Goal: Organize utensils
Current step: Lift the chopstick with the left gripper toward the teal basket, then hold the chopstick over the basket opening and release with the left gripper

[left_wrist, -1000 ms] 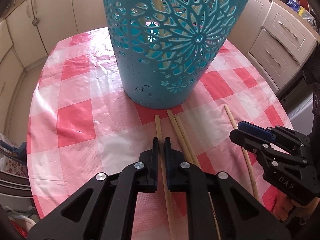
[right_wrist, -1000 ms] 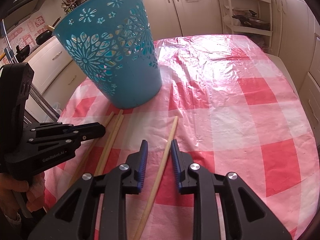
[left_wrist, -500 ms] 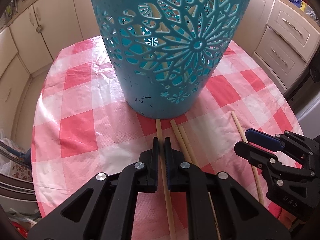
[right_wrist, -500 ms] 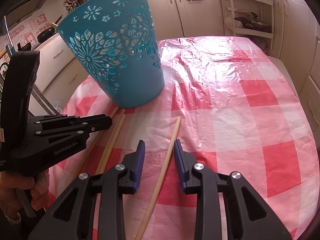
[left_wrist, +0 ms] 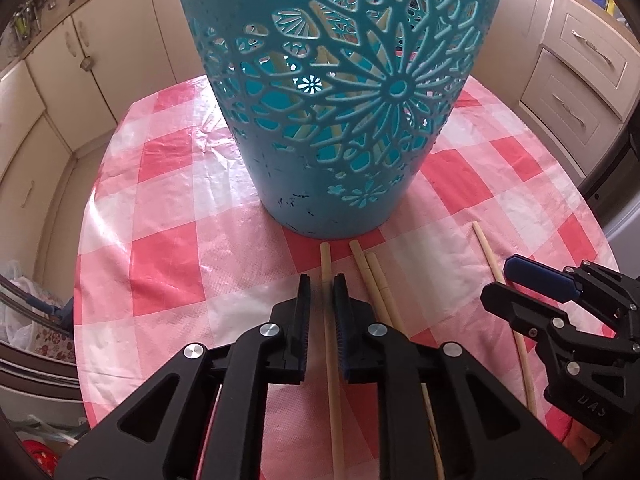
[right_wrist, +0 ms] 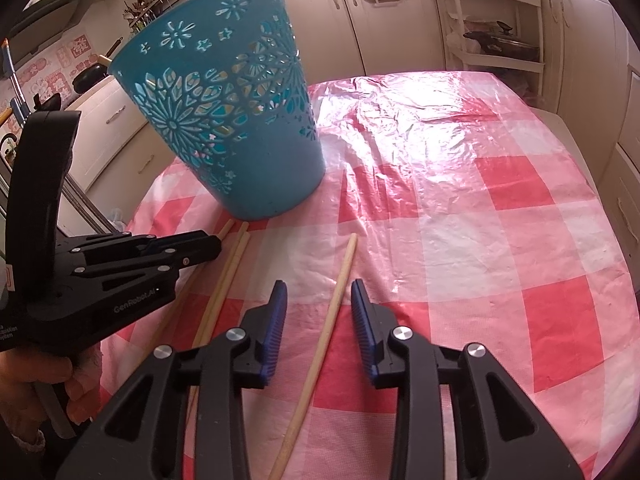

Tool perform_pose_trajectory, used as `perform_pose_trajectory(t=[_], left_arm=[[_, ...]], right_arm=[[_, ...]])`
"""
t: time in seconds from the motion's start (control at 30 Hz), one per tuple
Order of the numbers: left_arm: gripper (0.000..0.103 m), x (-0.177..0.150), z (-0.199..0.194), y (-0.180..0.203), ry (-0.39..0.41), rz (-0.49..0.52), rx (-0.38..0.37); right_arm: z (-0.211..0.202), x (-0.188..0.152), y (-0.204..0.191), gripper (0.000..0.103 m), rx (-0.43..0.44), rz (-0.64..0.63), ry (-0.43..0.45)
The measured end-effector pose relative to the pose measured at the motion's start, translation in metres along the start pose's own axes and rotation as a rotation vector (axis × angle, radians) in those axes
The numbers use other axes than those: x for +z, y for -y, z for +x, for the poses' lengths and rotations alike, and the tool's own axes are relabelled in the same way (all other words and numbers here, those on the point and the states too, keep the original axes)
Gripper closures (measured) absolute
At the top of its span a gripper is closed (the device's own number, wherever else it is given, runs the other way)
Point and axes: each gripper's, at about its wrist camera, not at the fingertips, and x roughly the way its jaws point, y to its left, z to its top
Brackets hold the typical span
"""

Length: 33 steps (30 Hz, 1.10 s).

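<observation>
Left wrist view: left gripper [left_wrist: 322, 294] straddles leftmost chopstick [left_wrist: 332, 360], its long axis along jaws, tip toward turquoise basket [left_wrist: 340, 100] at surface centre. Jaws just eased apart, narrow gap, pads clear of stick.

Right wrist view: right gripper [right_wrist: 319, 307] over lone chopstick [right_wrist: 320, 340], pale wood, lengthwise between jaws; jaws just been widening, nothing held.

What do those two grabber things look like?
Each hand-held gripper is black plastic with shiny silver screws. The left hand-held gripper and the right hand-held gripper have two fingers lined with ribbed blue pads. White lettering runs along the left one's side.
</observation>
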Motion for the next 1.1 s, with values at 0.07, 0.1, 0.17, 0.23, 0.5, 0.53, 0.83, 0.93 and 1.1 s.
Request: perform_pose_trajectory(t=[0.07, 0.1, 0.17, 0.23, 0.5, 0.53, 0.83, 0.93, 1.1], left_arm=[[0.095, -0.001, -0.001, -0.001, 0.002, -0.003, -0.006], [0.098, -0.002, -0.002, -0.001, 0.002, -0.006, -0.01], [0.098, -0.004, -0.003, -0.003, 0.003, -0.017, -0.016], [0.098, -0.007, -0.005, -0.006, 0.001, -0.026, -0.021], [0.098, -0.016, -0.024, -0.037, 0.023, -0.127, -0.078], [0.098, -0.017, -0.029, -0.042, 0.033, -0.145, -0.088], [0.098, -0.025, -0.08, -0.08, 0.182, -0.283, -0.148], [0.098, -0.028, -0.095, -0.088, 0.238, -0.315, -0.163], [0.098, -0.031, -0.122, -0.096, 0.334, -0.359, -0.215]], right_arm=[[0.0, 0.0, -0.002, 0.067, -0.004, -0.009, 0.0], [0.0, -0.001, -0.002, 0.066, -0.004, -0.012, -0.001], [0.0, -0.001, -0.004, 0.065, -0.006, -0.019, -0.001], [0.0, -0.002, -0.005, 0.063, -0.008, -0.025, 0.0], [0.0, -0.004, -0.007, 0.06, -0.009, -0.033, 0.001], [0.0, -0.004, -0.007, 0.06, -0.009, -0.034, 0.001], [-0.001, -0.005, -0.009, 0.057, -0.007, -0.042, 0.001], [-0.001, -0.005, -0.01, 0.057, -0.006, -0.042, 0.001], [-0.001, -0.005, -0.011, 0.054, -0.007, -0.051, 0.0]])
